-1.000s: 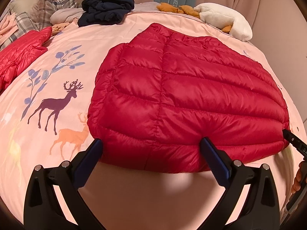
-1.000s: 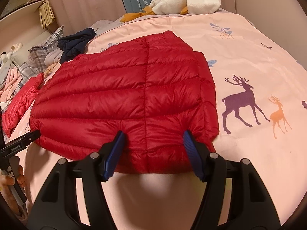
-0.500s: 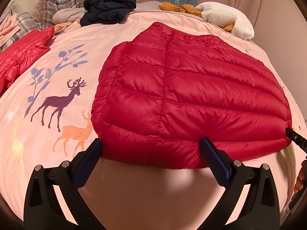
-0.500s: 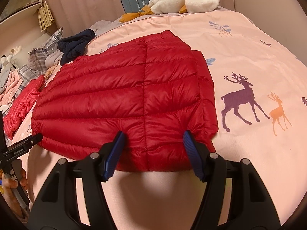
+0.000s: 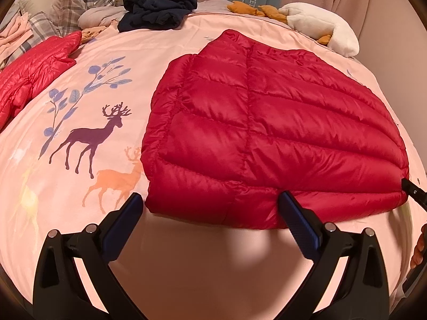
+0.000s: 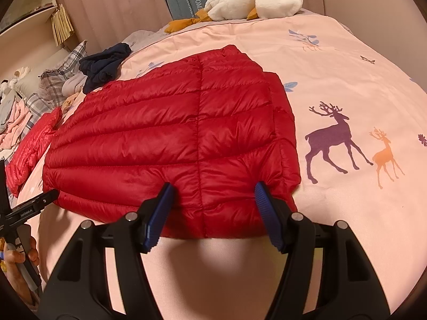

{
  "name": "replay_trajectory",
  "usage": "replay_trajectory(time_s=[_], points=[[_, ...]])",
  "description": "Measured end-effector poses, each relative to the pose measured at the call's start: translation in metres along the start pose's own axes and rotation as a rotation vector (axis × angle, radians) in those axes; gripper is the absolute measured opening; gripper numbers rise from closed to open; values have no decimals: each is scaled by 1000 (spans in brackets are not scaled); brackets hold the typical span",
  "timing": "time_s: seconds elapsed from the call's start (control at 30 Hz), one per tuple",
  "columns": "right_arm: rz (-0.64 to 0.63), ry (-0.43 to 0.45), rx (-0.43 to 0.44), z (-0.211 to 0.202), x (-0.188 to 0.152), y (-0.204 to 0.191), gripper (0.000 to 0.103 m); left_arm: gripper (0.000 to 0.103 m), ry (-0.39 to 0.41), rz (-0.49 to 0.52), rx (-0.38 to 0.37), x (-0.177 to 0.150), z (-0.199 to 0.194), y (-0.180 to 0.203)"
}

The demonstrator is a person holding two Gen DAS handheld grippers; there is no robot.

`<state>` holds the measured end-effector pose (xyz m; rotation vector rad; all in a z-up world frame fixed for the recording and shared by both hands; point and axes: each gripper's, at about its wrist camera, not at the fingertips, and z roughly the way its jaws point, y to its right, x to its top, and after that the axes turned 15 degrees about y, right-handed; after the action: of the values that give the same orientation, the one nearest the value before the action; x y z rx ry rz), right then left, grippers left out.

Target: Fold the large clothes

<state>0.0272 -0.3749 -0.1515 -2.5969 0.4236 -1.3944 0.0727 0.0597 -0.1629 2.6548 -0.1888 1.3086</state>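
A red quilted down jacket (image 5: 267, 133) lies folded and flat on the pink deer-print bedspread (image 5: 80, 106). It also shows in the right wrist view (image 6: 173, 138). My left gripper (image 5: 210, 208) is open, its fingers at the jacket's near left hem. My right gripper (image 6: 213, 194) is open, its fingers straddling the near right hem. Neither holds cloth. Each gripper shows at the edge of the other's view.
A second red jacket (image 5: 32, 66) lies at the left. A dark navy garment (image 5: 157, 8), plaid pillows (image 5: 80, 2) and a white plush goose (image 5: 320, 29) sit at the bed's far side. The bedspread (image 6: 360, 106) carries deer prints to the right.
Both grippers stay open at the near hem. The left view has shifted slightly left along the hem; the jacket lies as before.
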Motion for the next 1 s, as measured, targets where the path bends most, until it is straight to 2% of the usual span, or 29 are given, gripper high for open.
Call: replay_trajectory(time_s=[0.57, 1.0], points=[[53, 42, -48, -11, 7, 16, 64, 102, 17, -13, 57, 4, -4, -15], [88, 36, -91, -14, 6, 34, 65, 102, 30, 17, 108, 5, -10, -17]])
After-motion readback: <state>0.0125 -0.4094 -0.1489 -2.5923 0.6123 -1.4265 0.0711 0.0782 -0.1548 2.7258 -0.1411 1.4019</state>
